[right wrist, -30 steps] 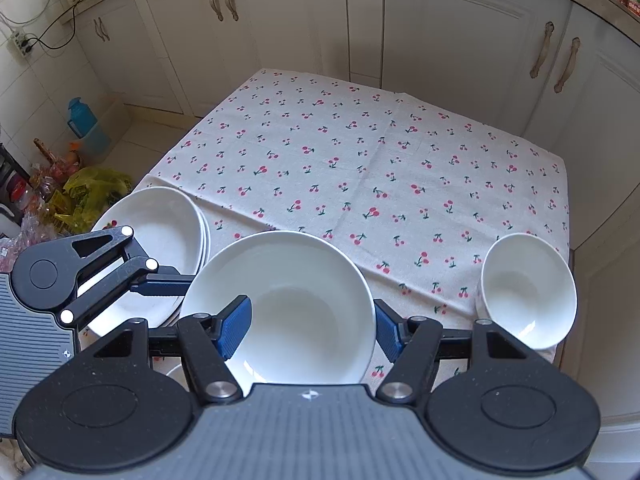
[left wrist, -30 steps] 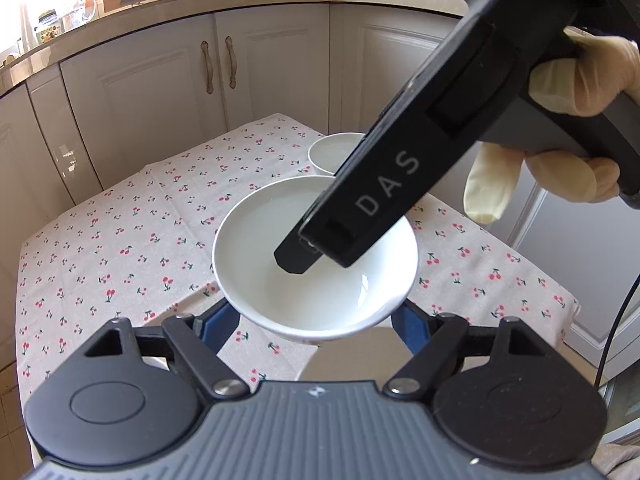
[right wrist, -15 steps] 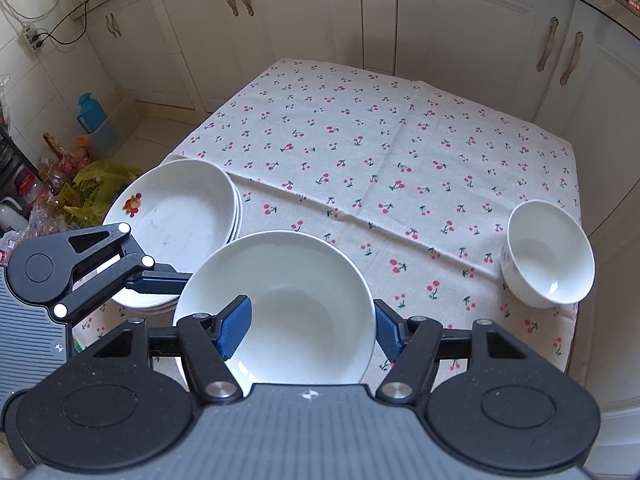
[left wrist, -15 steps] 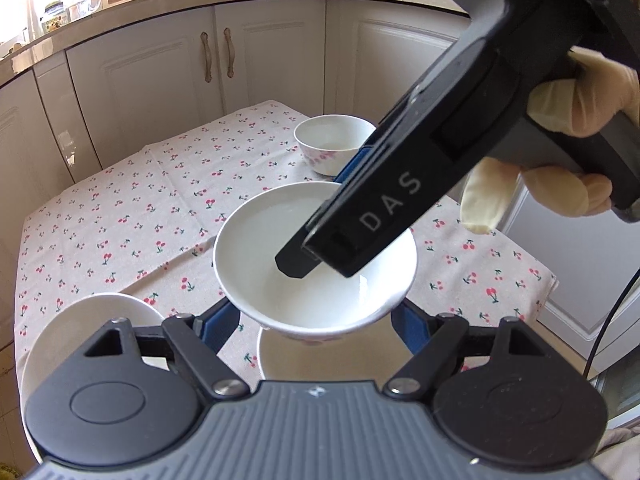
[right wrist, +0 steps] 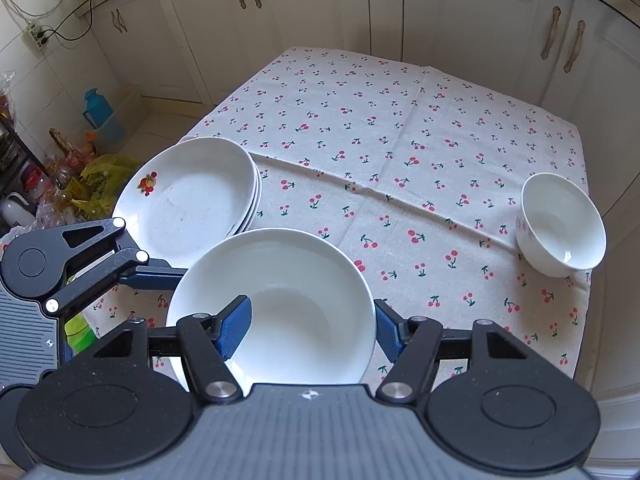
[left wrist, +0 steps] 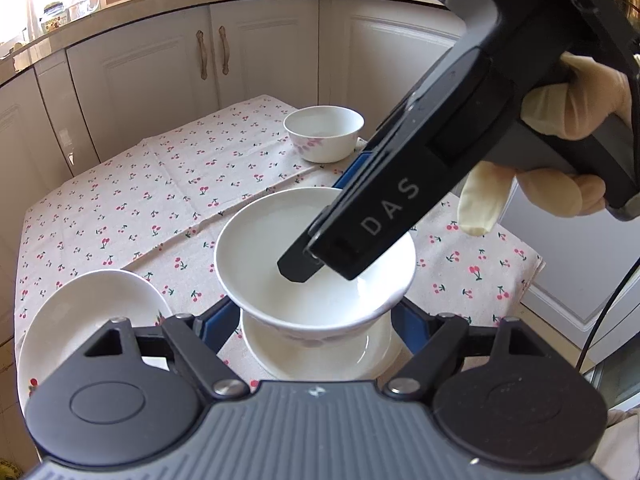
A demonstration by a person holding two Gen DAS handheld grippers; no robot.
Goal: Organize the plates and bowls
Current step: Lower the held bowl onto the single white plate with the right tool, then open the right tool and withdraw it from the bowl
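A white bowl [left wrist: 260,248] [right wrist: 304,280] is held by both grippers just above the cherry-print tablecloth. My left gripper [left wrist: 312,324] is shut on its lower body, one blue pad on each side. My right gripper [right wrist: 310,330] is shut on its wall, one finger [left wrist: 296,268] inside the bowl and the other outside the rim. Directly below the bowl lies a white dish [left wrist: 376,356]; I cannot tell whether they touch. A small bowl [left wrist: 324,136] [right wrist: 560,224] with pink flowers stands at the table's far right edge. A stack of plates [right wrist: 188,196] [left wrist: 88,320] sits at the left.
The table [right wrist: 400,120] is ringed by white cabinets [right wrist: 460,12] close to its far and right sides. A gloved hand [left wrist: 576,100] holds the right gripper. Bags, bottles and a blue jug [right wrist: 98,108] clutter the floor at the left.
Both grippers have carried the bowl together back toward the near side of the table. The plate stack and a white dish under the bowl have come into the left wrist view.
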